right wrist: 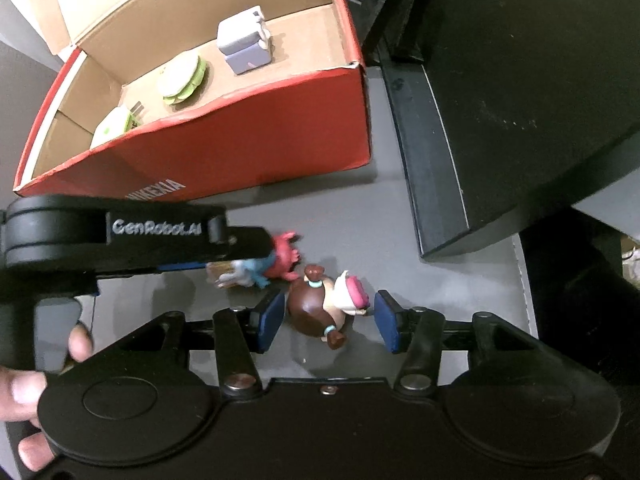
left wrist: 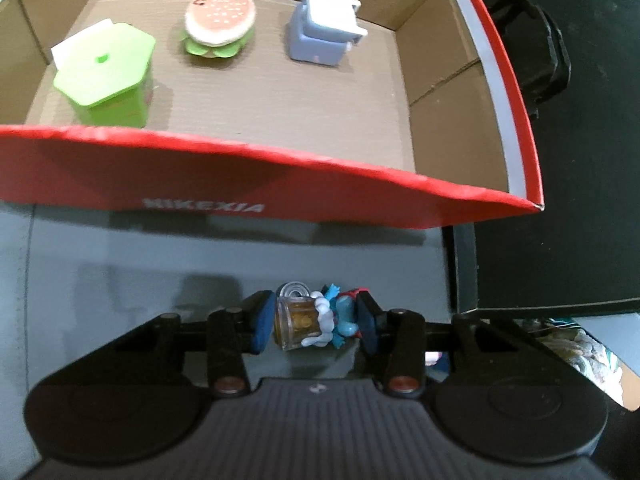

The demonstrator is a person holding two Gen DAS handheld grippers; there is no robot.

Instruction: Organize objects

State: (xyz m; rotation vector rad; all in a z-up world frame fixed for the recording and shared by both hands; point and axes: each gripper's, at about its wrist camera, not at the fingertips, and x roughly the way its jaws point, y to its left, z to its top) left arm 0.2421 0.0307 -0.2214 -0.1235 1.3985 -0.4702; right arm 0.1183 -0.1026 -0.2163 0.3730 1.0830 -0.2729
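Note:
A small blue figure with a clear beer mug [left wrist: 308, 322] lies on the grey table, and my left gripper [left wrist: 316, 322] is shut on it, its blue pads pressing both sides. From the right wrist view the same left gripper [right wrist: 240, 268] reaches in from the left over that blue and red figure [right wrist: 280, 258]. A doll with brown hair and a pink hat [right wrist: 320, 308] lies between the pads of my right gripper [right wrist: 326, 320], which stands open with a thin gap beside the doll. The red cardboard box [left wrist: 280, 184] stands just beyond.
Inside the box [right wrist: 280, 120] sit a green hexagonal container [left wrist: 104, 76], a burger toy [left wrist: 220, 24] and a pale blue toy appliance [left wrist: 320, 32]. A large black object [right wrist: 520, 80] borders the table on the right. A person's hand [right wrist: 24, 400] holds the left gripper's handle.

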